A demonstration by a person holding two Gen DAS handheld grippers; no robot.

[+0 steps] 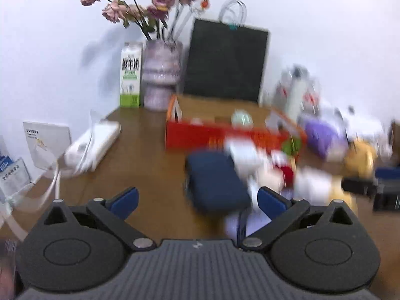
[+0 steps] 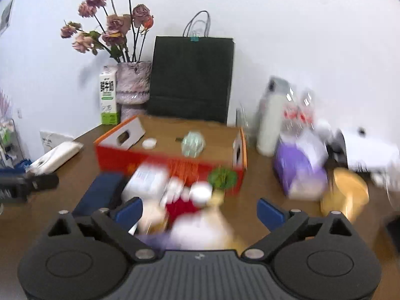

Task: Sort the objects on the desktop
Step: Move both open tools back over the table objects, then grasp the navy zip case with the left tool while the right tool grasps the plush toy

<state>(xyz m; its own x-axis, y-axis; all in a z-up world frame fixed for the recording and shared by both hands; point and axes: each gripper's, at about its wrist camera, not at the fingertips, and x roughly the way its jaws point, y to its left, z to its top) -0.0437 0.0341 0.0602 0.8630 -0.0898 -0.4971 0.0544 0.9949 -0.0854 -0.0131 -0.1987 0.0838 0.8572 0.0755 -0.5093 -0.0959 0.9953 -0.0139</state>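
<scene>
Both sets of jaws gape empty; navy case (image 1: 216, 183) lies right-of-centre ahead of my left gripper (image 1: 198, 198), long axis running away (blurry), nearer it than my right gripper (image 2: 200, 212).

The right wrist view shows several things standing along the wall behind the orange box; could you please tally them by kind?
Milk carton: 1
Vase of dried roses: 1
Black paper bag: 1
White bottle: 1
Total: 4
The blurred items further right are too unclear to count.
</scene>
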